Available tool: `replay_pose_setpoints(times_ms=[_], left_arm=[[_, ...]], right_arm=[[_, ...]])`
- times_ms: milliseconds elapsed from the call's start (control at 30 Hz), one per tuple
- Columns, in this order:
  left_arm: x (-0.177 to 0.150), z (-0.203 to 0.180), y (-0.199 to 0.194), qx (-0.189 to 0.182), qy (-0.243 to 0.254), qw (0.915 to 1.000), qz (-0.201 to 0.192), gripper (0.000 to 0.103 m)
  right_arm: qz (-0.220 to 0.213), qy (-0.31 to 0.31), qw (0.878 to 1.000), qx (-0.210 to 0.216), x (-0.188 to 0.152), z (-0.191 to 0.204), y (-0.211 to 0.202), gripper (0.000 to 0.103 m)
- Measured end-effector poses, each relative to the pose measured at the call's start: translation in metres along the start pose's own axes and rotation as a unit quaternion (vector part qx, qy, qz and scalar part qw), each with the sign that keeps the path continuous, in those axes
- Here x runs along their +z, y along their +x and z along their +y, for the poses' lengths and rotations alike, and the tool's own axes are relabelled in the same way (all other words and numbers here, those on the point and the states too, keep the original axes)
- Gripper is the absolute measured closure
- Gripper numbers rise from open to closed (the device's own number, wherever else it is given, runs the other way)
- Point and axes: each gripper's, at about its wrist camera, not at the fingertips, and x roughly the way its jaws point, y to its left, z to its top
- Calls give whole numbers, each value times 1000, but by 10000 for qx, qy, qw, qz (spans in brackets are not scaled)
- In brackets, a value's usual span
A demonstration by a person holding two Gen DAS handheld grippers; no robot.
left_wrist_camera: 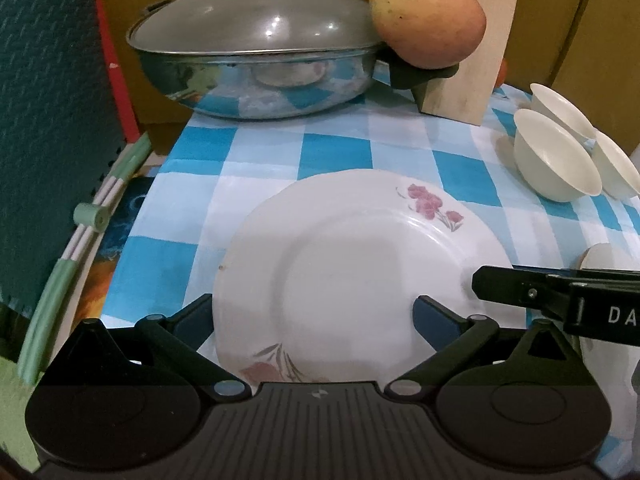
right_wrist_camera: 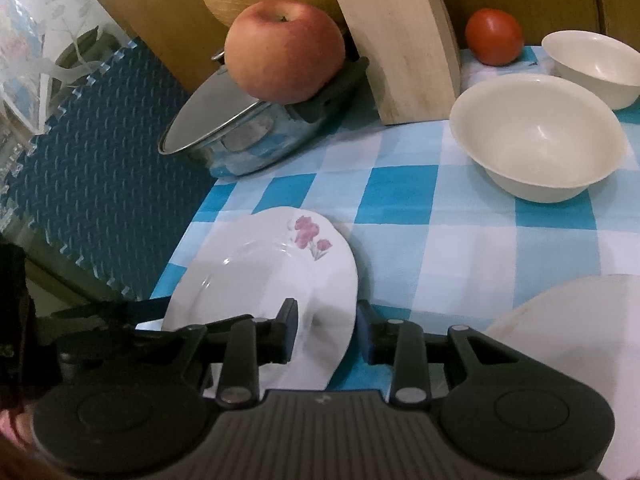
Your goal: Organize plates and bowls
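A white plate with pink flowers (left_wrist_camera: 352,264) (right_wrist_camera: 264,276) rests on the blue checked tablecloth (left_wrist_camera: 200,220). My left gripper (left_wrist_camera: 316,316) is open, its fingers on either side of the plate's near rim. My right gripper (right_wrist_camera: 326,332) straddles the plate's right edge with its jaws a little apart; it also shows in the left wrist view (left_wrist_camera: 552,300). Cream bowls (left_wrist_camera: 556,156) (right_wrist_camera: 536,136) stand at the right. A second white plate (right_wrist_camera: 572,320) lies at the lower right.
A lidded steel pan (left_wrist_camera: 256,64) (right_wrist_camera: 240,136) stands at the back with an apple (left_wrist_camera: 428,12) (right_wrist_camera: 284,52) on its handle. A wooden board (right_wrist_camera: 396,36) leans behind, a tomato (right_wrist_camera: 494,36) beside it. A dark foam mat (left_wrist_camera: 48,128) borders the left.
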Motion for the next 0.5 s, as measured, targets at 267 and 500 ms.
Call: replay_pose_setpoints(times_ms=[267,500], left_arm=[[-2,2,-5,-29,-166,9999,-35,8],[-3,-2,-8,-21,-120,9999,-66,8]], right_arm=[[-94,-5,9999,-53,0,1,-5,77],[-129,46,9999,-100,-2,1,-9,77]])
